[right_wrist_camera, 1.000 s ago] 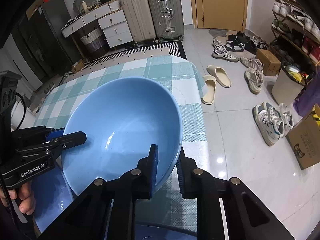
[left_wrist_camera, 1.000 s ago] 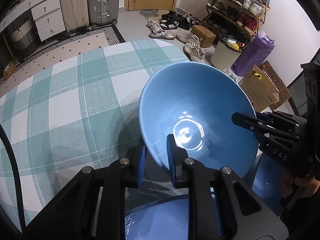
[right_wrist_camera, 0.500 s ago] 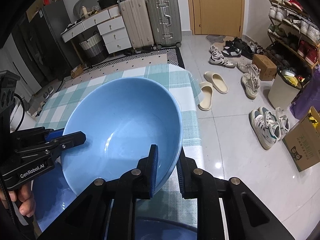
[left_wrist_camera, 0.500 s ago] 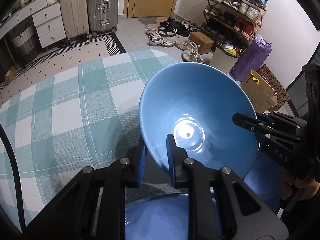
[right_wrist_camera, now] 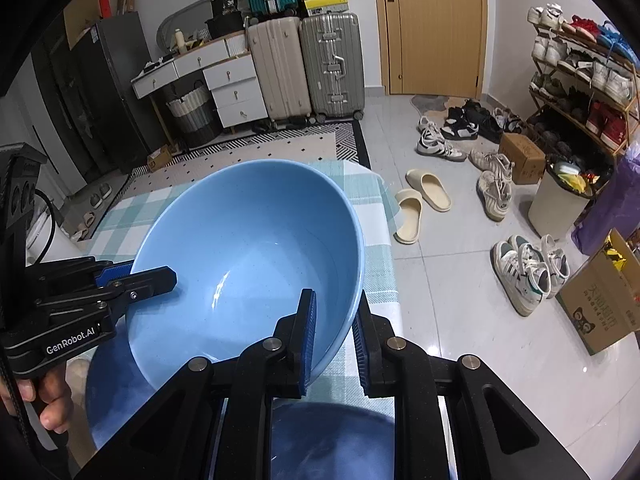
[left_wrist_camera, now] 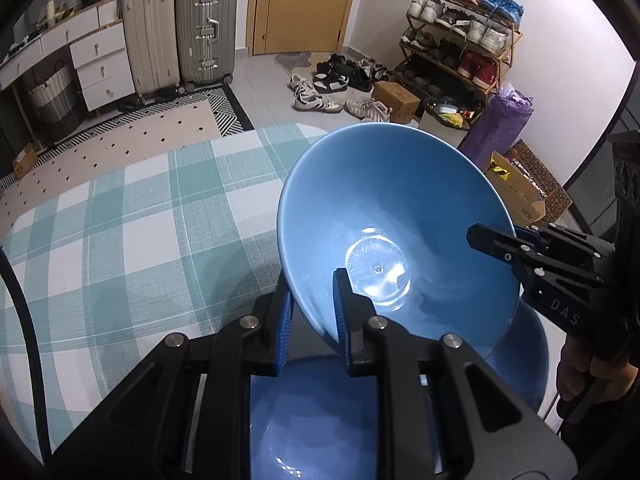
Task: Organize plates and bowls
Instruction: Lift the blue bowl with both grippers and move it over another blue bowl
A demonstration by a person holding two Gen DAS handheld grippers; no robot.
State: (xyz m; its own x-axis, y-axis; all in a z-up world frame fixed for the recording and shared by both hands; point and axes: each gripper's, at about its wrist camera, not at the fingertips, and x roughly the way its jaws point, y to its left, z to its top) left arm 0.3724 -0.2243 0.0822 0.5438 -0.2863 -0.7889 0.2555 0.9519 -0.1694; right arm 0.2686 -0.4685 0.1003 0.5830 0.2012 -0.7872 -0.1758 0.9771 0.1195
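A large blue bowl (left_wrist_camera: 400, 216) is held in the air above the checked table, gripped on opposite sides of its rim. My left gripper (left_wrist_camera: 310, 312) is shut on its near rim in the left wrist view. My right gripper (right_wrist_camera: 334, 332) is shut on the opposite rim of the same bowl (right_wrist_camera: 248, 248). Each gripper shows in the other's view: the right one (left_wrist_camera: 500, 240), the left one (right_wrist_camera: 136, 276). Below the bowl lie other blue dishes (left_wrist_camera: 320, 420), also in the right wrist view (right_wrist_camera: 120, 384).
The table has a green and white checked cloth (left_wrist_camera: 120, 240); its far right edge (right_wrist_camera: 384, 216) drops to a tiled floor with shoes and slippers (right_wrist_camera: 424, 196). Suitcases (left_wrist_camera: 180, 32), drawers and a shoe rack (left_wrist_camera: 460, 48) stand farther off.
Both grippers have lifted the bowl higher, still shut on its rim; the table looks farther below and more of the room shows.
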